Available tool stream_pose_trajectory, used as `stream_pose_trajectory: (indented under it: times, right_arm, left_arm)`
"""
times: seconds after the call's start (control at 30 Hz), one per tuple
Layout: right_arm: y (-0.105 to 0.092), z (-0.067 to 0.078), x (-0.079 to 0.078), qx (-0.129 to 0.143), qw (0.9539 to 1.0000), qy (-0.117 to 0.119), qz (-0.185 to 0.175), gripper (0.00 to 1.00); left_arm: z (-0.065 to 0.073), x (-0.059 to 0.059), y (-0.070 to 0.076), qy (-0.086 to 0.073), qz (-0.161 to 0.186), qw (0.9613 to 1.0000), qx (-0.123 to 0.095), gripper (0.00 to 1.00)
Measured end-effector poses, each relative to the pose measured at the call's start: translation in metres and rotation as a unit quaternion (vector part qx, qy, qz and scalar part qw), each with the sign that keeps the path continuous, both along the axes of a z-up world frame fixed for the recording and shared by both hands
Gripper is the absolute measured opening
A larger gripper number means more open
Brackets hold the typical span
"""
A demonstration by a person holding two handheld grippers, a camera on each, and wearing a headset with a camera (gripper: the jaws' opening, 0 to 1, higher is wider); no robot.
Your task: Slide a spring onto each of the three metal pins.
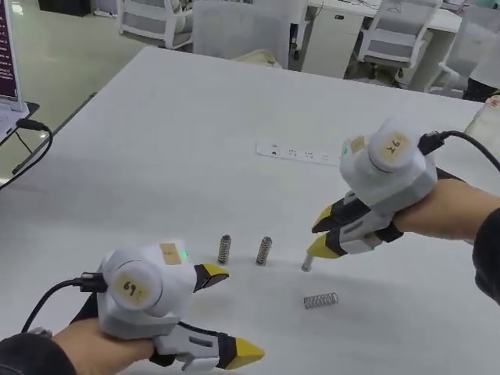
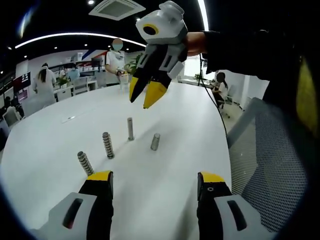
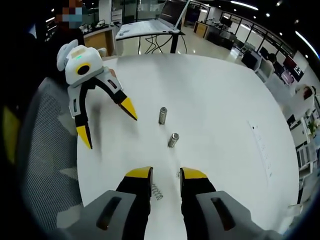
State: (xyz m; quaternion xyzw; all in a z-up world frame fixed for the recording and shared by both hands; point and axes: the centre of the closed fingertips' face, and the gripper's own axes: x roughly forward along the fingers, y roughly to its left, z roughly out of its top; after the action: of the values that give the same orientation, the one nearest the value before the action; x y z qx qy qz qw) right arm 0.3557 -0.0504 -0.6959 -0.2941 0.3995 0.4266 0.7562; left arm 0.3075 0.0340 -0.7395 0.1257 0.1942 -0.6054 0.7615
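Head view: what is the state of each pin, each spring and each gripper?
Left spring: upright, seated on a pin.
Middle spring: upright, seated on a pin.
Bare pin: upright, no spring.
Loose spring: lying on its side.
Left gripper: wide open, empty.
Right gripper: slightly open, empty.

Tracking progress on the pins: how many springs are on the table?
3. Two stand upright side by side: first spring, second spring. The loose spring lies flat beside the bare pin at the right tongs. None looks hidden.
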Motion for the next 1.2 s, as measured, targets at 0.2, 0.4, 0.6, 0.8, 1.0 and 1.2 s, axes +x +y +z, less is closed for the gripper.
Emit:
stream_pose_trajectory:
  times: [0.2, 0.4, 0.6, 0.8, 1.0, 1.2]
  right_arm:
    - [-0.014, -0.003, -0.012, 0.007, 0.9998, -0.002, -0.021, 0.2]
    - [-0.03, -0.003, -0.027, 0.01, 0.9991, -0.004, -0.041, 0.2]
    - [-0.042, -0.003, -0.038, 0.019, 0.9978, -0.007, -0.064, 0.2]
    - [-0.055, -0.005, -0.047, 0.019, 0.9966, -0.005, -0.08, 0.2]
    - [-0.064, -0.005, -0.054, 0.024, 0.9949, -0.007, -0.098, 0.2]
    - [-0.071, -0.006, -0.06, 0.028, 0.9935, -0.007, -0.11, 0.2]
  left_arm:
    - [0.002, 0.0, -0.008, -0.001, -0.01, 0.9999, 0.002, 0.64]
    - [0.0, -0.003, -0.019, -0.001, -0.025, 0.9997, 0.005, 0.63]
    - [-0.003, -0.005, -0.033, -0.001, -0.049, 0.9987, 0.014, 0.63]
    - [-0.005, -0.005, -0.051, -0.005, -0.073, 0.9971, 0.022, 0.63]
    - [-0.013, -0.001, -0.068, 0.001, -0.081, 0.9963, 0.028, 0.59]
    - [-0.02, 0.002, -0.083, 0.022, -0.071, 0.997, 0.022, 0.56]
